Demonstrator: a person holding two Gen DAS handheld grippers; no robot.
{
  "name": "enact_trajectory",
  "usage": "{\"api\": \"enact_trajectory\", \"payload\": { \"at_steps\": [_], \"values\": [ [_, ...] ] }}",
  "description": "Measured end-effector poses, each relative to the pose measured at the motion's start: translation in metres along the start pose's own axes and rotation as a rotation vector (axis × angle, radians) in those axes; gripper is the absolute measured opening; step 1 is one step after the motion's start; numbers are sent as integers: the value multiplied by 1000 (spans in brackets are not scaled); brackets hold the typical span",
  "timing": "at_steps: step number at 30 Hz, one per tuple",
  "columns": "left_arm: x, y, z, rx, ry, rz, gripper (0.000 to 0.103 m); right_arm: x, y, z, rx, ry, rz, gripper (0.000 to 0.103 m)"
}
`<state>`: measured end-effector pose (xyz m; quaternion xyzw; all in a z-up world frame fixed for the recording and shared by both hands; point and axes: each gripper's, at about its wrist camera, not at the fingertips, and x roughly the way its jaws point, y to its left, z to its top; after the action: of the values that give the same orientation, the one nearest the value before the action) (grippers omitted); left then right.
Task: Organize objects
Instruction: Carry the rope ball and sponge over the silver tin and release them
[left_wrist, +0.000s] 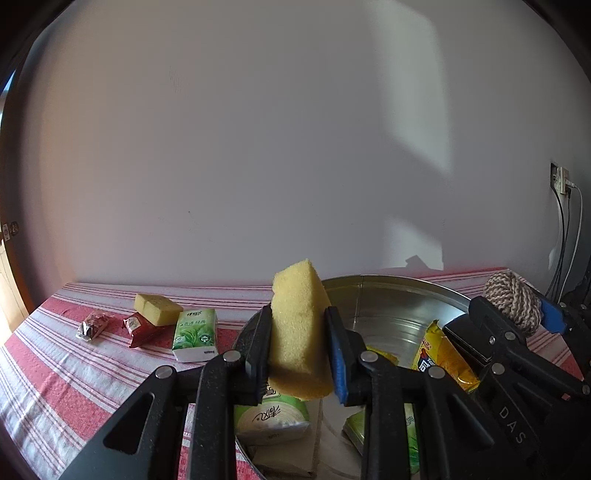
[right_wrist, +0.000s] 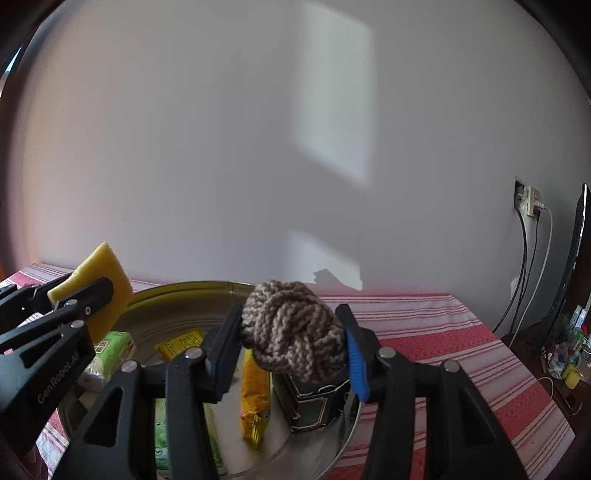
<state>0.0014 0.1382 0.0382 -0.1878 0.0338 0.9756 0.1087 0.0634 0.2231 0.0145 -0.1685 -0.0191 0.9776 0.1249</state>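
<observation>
Now my left hand-held gripper (left_wrist: 297, 345) pinches a yellow sponge (left_wrist: 300, 332) above the metal basin (left_wrist: 391, 291); my right hand-held gripper (right_wrist: 291, 345) clasps a rope ball (right_wrist: 293, 328) over it. I should lower both inside the rim before letting go.

I see a porous foam sponge (left_wrist: 301, 328), a rough braided rope ball (right_wrist: 293, 328), a shiny smooth metal basin (left_wrist: 391, 306), and woven striped cloth (left_wrist: 74, 369).
</observation>
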Motion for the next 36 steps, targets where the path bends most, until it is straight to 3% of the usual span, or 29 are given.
{"api": "enact_trajectory", "payload": {
  "at_steps": [22,24,25,26,29,30,32,36],
  "values": [
    [22,-2,-17,22,69,-7,30,22,-9,-9,-22,80,24,50],
    [18,-4,-17,21,68,-24,35,36,-14,-10,-21,92,31,52],
    [17,-3,-16,13,71,-26,43,38,-15,-10,-16,96,32,57],
    [15,-1,-15,-3,68,-22,57,39,-17,-10,-8,97,30,72],
    [8,10,-12,-69,35,15,88,31,-29,-7,40,49,10,79],
    [6,13,-11,-81,28,20,89,26,-33,-6,65,34,7,83],
    [4,14,-11,-84,25,23,89,23,-43,-4,116,2,3,102],
    [0,11,-11,-63,13,51,89,23,-52,-3,149,-23,-13,103]
  ]
}}
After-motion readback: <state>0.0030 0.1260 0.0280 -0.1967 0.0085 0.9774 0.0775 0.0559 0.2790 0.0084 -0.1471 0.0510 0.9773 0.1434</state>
